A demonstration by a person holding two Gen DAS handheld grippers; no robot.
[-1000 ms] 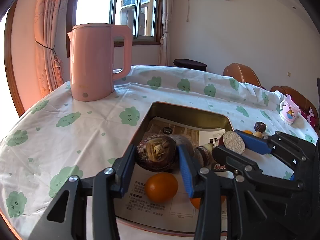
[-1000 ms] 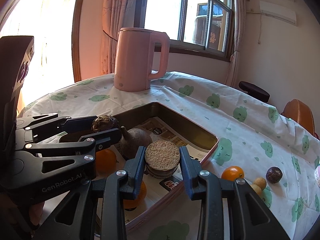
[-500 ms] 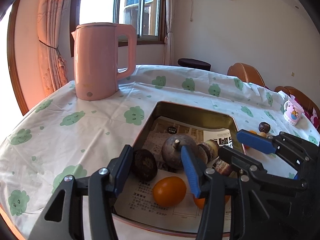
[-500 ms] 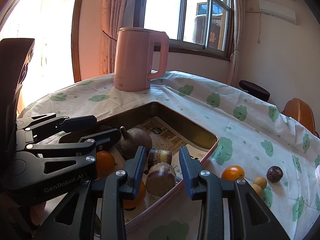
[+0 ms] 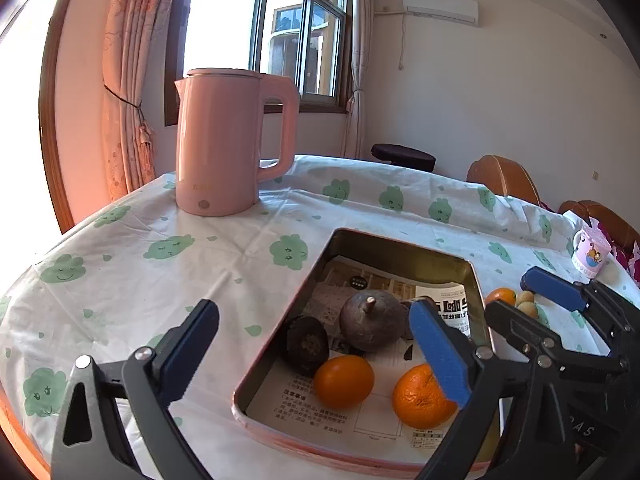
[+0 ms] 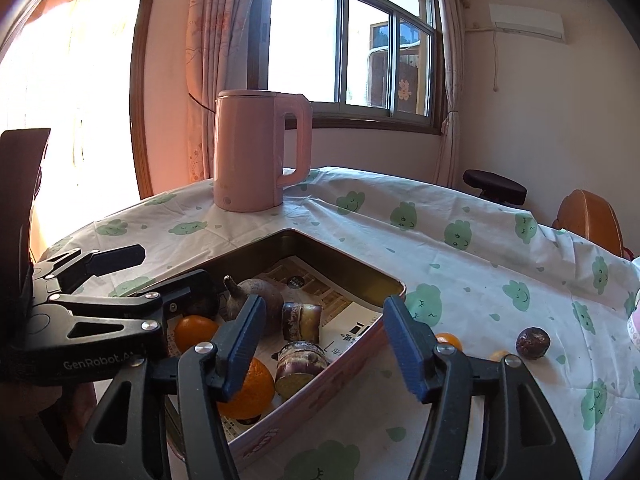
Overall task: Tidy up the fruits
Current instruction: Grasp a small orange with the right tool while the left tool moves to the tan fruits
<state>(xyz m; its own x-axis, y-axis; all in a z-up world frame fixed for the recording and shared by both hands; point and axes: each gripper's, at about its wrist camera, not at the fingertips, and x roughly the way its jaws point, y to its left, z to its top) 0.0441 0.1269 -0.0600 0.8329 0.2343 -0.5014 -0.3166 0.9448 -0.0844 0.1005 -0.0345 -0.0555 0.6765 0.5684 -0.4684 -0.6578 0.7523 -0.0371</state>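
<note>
A metal tray (image 5: 396,246) (image 6: 344,266) lined with printed paper holds two oranges (image 5: 344,381) (image 5: 420,402), a round grey-brown fruit with a stem (image 5: 370,320), a dark wrinkled fruit (image 5: 306,344) and two cut purple-skinned pieces (image 6: 302,322) (image 6: 298,366). My left gripper (image 5: 320,354) is open and empty above the tray's near left side. My right gripper (image 6: 322,340) is open and empty above the tray's right rim. Each gripper shows in the other's view, the right (image 5: 532,300) and the left (image 6: 160,268). On the cloth right of the tray lie an orange (image 6: 448,338), a dark round fruit (image 6: 532,343) and small yellow ones (image 5: 526,304).
A pink kettle (image 5: 226,144) (image 6: 256,156) stands at the back of the table on the green-patterned cloth (image 5: 160,248). A small printed cup (image 5: 591,254) stands at the far right. Wooden chairs (image 5: 504,178) and a dark stool (image 6: 494,188) are behind the table.
Both grippers let go of their loads into the tray and opened wide. The dark wrinkled fruit and the cut purple piece now lie in the tray. Both grippers drew back.
</note>
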